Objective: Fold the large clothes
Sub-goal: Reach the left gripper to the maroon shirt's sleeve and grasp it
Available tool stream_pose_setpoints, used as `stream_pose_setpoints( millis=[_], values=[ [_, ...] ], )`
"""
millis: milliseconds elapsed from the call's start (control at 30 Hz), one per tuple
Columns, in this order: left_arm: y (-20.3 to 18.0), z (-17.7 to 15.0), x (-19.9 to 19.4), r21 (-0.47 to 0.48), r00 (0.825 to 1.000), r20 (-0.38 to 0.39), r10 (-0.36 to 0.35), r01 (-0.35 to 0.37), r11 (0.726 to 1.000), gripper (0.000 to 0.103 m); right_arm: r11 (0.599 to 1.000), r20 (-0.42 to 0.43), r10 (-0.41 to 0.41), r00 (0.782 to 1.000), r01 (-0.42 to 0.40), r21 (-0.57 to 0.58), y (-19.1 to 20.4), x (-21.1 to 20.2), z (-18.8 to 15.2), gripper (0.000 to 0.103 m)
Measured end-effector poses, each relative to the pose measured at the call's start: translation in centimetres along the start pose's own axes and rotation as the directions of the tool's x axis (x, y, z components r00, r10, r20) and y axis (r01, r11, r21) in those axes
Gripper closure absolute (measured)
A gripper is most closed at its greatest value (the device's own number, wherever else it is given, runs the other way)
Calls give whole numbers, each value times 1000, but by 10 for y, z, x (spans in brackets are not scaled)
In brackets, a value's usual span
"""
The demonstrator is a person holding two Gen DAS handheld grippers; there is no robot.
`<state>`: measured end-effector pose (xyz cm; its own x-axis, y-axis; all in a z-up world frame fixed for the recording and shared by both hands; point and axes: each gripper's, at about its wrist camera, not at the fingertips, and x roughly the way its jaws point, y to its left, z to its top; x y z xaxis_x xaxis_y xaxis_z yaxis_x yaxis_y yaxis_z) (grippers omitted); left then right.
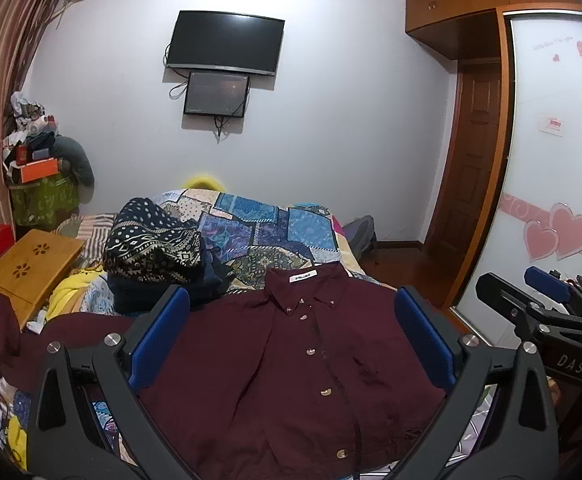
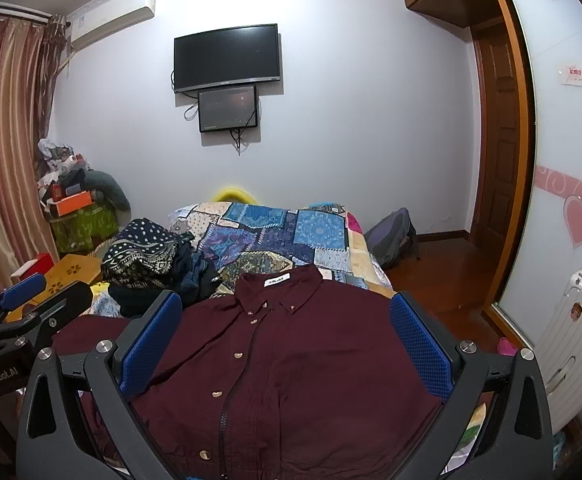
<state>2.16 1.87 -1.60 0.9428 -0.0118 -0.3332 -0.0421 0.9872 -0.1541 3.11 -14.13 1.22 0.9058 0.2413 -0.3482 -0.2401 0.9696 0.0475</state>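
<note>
Shirt (image 1: 291, 360) lay flat on bed (image 1: 275, 232); both grippers (image 1: 291, 336) (image 2: 287, 344) wide, empty. Risk: pinching quilt too, bunching fold.

Patchwork quilt (image 2: 287, 236) covers the bed; dark patterned cloth heap (image 2: 147, 256) on its left, wooden lap desk (image 1: 31, 268) further left. Far wall: black TV (image 2: 227, 58) w/ small screen (image 2: 228, 109) just below, AC unit (image 2: 111, 20) top left. Striped curtain (image 2: 3, 140) at left, wardrobe w/ heart stickers (image 1: 555, 232) right, white suitcase (image 2: 571, 336) near right.
</note>
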Motion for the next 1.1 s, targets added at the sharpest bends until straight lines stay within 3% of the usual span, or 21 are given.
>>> stream_pose_setpoints(
  millis=[200,333,600,733,867,1100],
  values=[
    [11,0,9,-13,1000,-14,22,-22,1000,0,1000,-30,0,1000,0,-5,0,10,0,0],
    [29,4,17,-26,997,-11,76,-76,997,0,1000,-59,0,998,0,-9,1,23,0,0],
    [106,16,32,-124,975,-26,221,-223,967,0,1000,-131,-1,991,1,-6,3,57,4,0],
    [159,19,34,-166,935,-33,354,-355,920,0,1000,-168,-3,986,1,-12,7,77,7,0],
    [222,15,34,-197,856,-65,513,-515,834,0,1000,-207,-7,978,3,-18,11,99,9,0],
    [330,-21,40,-291,742,-224,632,-670,683,0,1000,-278,2,960,-8,-21,23,134,6,0]
  ],
)
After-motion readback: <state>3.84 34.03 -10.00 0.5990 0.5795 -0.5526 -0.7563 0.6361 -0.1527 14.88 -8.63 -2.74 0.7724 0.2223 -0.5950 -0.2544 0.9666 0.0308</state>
